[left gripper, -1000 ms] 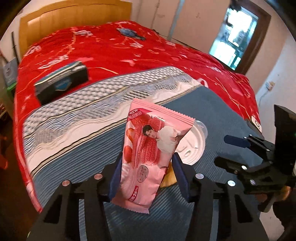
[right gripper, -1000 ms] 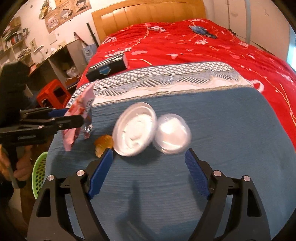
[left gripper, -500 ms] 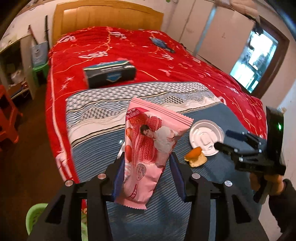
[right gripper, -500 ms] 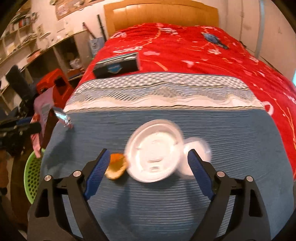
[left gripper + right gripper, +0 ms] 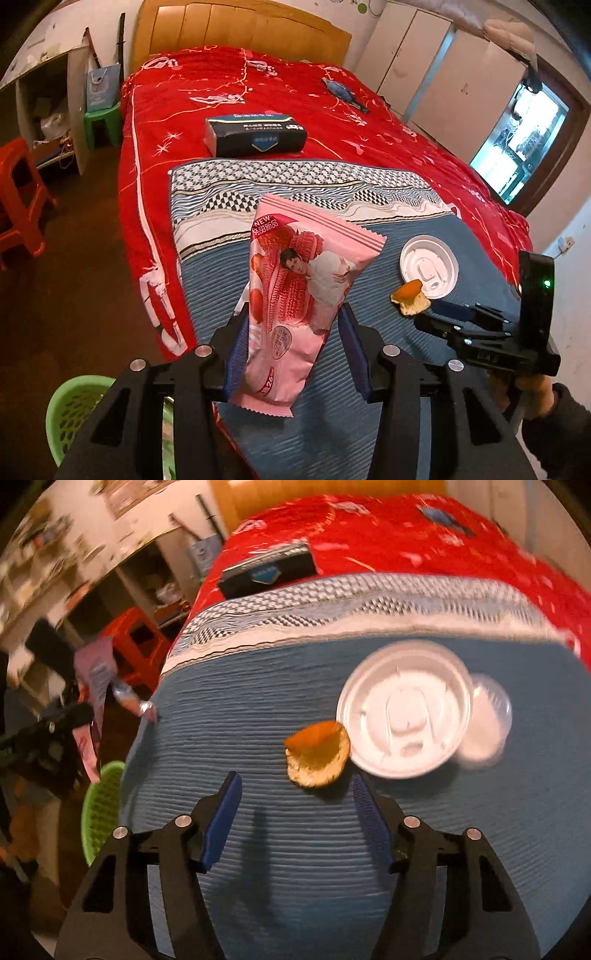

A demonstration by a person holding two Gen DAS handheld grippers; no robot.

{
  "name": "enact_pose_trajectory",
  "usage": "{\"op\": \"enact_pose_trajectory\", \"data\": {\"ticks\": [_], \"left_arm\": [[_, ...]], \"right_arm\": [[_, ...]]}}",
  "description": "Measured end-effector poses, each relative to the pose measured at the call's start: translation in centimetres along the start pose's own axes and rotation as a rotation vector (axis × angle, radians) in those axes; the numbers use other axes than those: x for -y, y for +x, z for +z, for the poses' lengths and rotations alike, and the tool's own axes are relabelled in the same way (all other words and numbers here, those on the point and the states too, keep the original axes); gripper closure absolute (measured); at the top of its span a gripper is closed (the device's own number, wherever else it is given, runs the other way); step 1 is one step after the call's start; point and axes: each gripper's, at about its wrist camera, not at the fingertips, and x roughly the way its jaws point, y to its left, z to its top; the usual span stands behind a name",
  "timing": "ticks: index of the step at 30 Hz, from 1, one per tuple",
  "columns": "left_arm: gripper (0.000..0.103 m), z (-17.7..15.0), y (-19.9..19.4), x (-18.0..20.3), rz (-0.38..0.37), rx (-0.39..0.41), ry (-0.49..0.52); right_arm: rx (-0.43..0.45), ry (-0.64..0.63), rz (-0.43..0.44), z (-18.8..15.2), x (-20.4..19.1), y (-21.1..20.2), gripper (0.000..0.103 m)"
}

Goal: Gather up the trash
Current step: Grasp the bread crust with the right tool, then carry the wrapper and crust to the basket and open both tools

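Pink foil of a glossy snack wrapper (image 5: 299,306) is pinched between the blue pads of the left hand-held gripper (image 5: 293,350), whose jaws are closed onto its lower half so that the printed top stands upright and free. It is held clear of the bed, near the bed's edge, and a green perforated plastic basket (image 5: 70,406) is seen on the floor just below and to the left; the wrapper is judged to be carried there for disposal.

On the blue ribbed blanket (image 5: 258,849) 3 more pieces are left: a curled orange fruit peel (image 5: 317,753), a white round plastic cup lid (image 5: 404,709) touching it, and a clear round plastic lid (image 5: 487,716) partly tucked under the white one. The right hand-held gripper (image 5: 295,819) is held wide open and empty just short of the peel, with the peel roughly between the lines of its 2 fingers, so the peel is judged to be the next pick.

A dark rectangular tissue pack (image 5: 256,134) lies well apart on the red bedspread (image 5: 369,122) and is probably not trash.
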Motion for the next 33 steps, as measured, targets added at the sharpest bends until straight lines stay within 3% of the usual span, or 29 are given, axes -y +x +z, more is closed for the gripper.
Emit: {"op": "enact_pose_trajectory", "data": {"ticks": [9, 13, 14, 18, 23, 33], "left_arm": [[0.058, -1.3, -1.3, -1.4, 0.013, 0.007, -0.019], [0.058, -2.4, -2.3, -2.4, 0.044, 0.014, -0.024], [0.058, -2.9, -2.7, -2.8, 0.053, 0.016, -0.029], [0.058, -4.7, -4.4, -4.1, 0.091, 0.028, -0.051], [0.058, -7.4, -6.8, -6.5, 0.134, 0.037, -0.114], [0.058, -13.3, -8.8, -11.1, 0.329, -0.039, -0.198]], "right_arm": [[0.014, 0.239, -0.009, 1.1, 1.0, 2.5, 0.042], [0.040, 0.290, -0.058, 1.2, 1.1, 2.9, 0.065], [0.042, 0.291, -0.061, 1.1, 1.2, 2.9, 0.065], [0.071, 0.229, -0.073, 0.6, 0.5, 1.7, 0.074], [0.107, 0.114, -0.067, -0.1, -1.2, -0.2, 0.076], [0.078, -0.026, 0.060, -2.0, -7.4, -2.6, 0.076]]}}
